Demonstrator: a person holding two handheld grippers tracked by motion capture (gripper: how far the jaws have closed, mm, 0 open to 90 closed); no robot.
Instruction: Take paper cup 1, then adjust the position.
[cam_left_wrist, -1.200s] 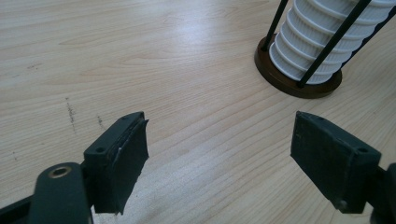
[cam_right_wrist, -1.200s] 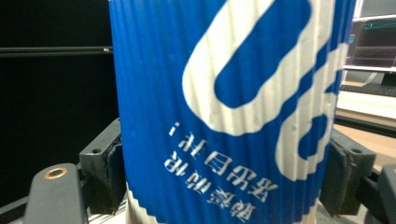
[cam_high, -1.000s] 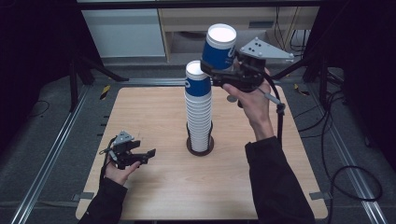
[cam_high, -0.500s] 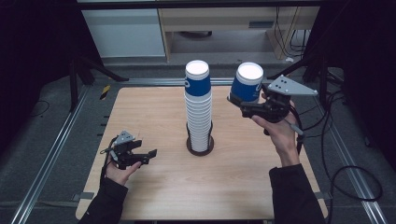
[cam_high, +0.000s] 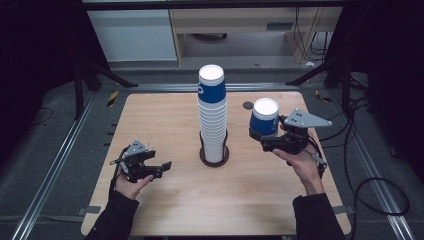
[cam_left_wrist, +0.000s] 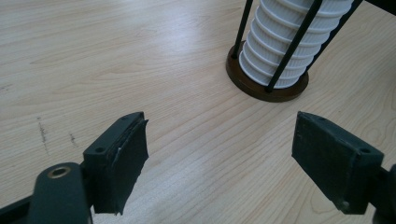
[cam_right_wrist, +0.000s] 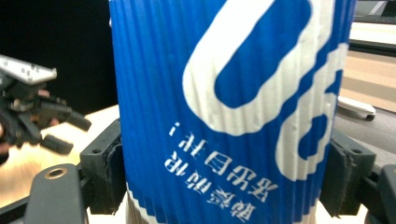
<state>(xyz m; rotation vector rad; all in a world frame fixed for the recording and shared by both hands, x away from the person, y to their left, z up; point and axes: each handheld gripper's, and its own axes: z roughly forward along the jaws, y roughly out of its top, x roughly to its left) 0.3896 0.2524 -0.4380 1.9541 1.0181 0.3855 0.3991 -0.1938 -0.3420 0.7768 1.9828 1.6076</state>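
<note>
The right gripper (cam_high: 264, 139) is clamped on 1 blue paper cup (cam_high: 264, 119), with both pads pressed against the ribbed wall in the right gripper view. The cup (cam_right_wrist: 229, 107) is inverted: its print reads upside down and its white base faces up in the high view. The gripper holds it above the right part of the wooden table (cam_high: 165, 200), well apart from the stack. The grip sits low on the cup wall, near the mouth.

The left gripper (cam_high: 161, 168) rests low over the left part of the table, with its jaws apart and nothing between them. Its jaws have just been opening further. In the left gripper view only bare wood lies between the pads (cam_left_wrist: 122, 161).

The cup stack (cam_high: 212, 117) stands upside down at the table centre, in a round brown base (cam_high: 215, 159) with thin black guide rods (cam_left_wrist: 295, 44).

Likely faults from here:
1. Crushing. The thin paper wall may buckle under excess pad pressure, and the cup could then sit crooked.
2. Tipping. If the cup is set down tilted, the rim may catch on one side and the cup could roll away.
3. Collision. A sideways sweep toward the centre could strike the tall stack and lean it against its rods.
4. Slip. The ribbed wall tapers, so a loose grip may let the cup slide out.
</note>
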